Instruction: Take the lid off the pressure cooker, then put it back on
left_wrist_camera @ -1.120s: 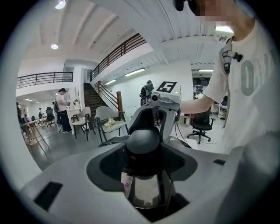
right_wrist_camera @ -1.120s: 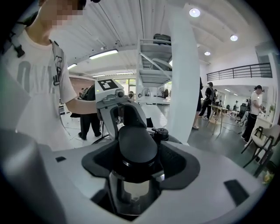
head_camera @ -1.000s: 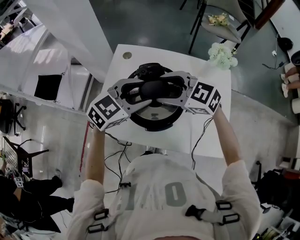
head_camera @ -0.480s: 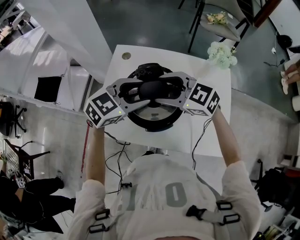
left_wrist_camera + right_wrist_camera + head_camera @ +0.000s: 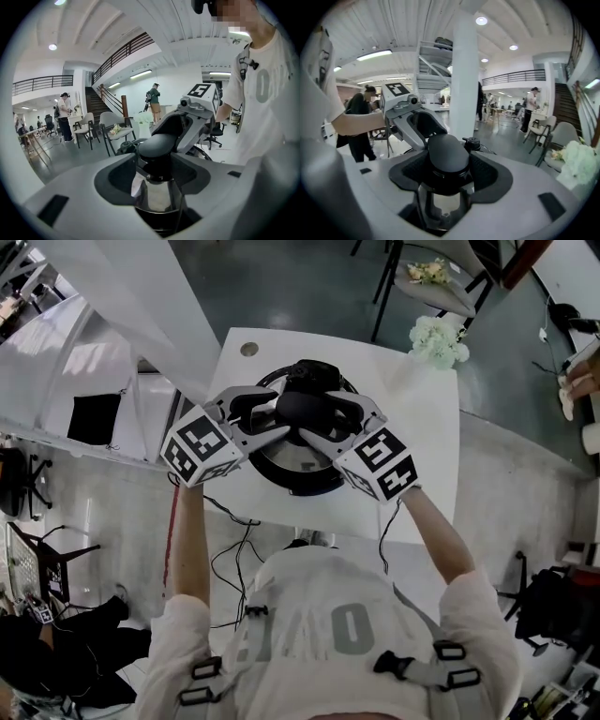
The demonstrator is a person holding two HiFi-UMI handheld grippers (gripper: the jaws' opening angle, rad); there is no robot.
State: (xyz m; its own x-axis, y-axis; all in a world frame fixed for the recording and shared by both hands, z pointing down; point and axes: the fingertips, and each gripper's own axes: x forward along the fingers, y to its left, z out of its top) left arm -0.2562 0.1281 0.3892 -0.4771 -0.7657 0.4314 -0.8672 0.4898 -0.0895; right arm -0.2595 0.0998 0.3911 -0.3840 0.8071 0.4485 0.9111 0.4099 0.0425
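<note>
White worktop (image 5: 427,404), rectangular, seen from steeply above; pressure cooker (image 5: 302,487) stands on it about midway between the far and near edges, nearer the left edge than the right; steel lid (image 5: 302,459) lies on top of the pot body, whether it is locked cannot be told; left tool (image 5: 281,416) reaches in from the near-left side, marker cube over the left edge of the worktop, jaws part-way open and set round the black knob (image 5: 302,407) at the lid's centre, pads against its sides; those jaws have just been closing slightly, with the knob between them; right tool (image 5: 323,418) reaches in from the near-right side, marker cube above the worktop, jaws likewise part-way open and clamped on the same knob from the opposite side; the two tools face each other across the knob; bunch of pale flowers (image 5: 436,339) at the far right corner of the worktop, well apart from the cooker; small black fitting (image 5: 314,371) on the far side of the lid, just beyond the knob; small round disc (image 5: 247,349) near the far left corner.
</note>
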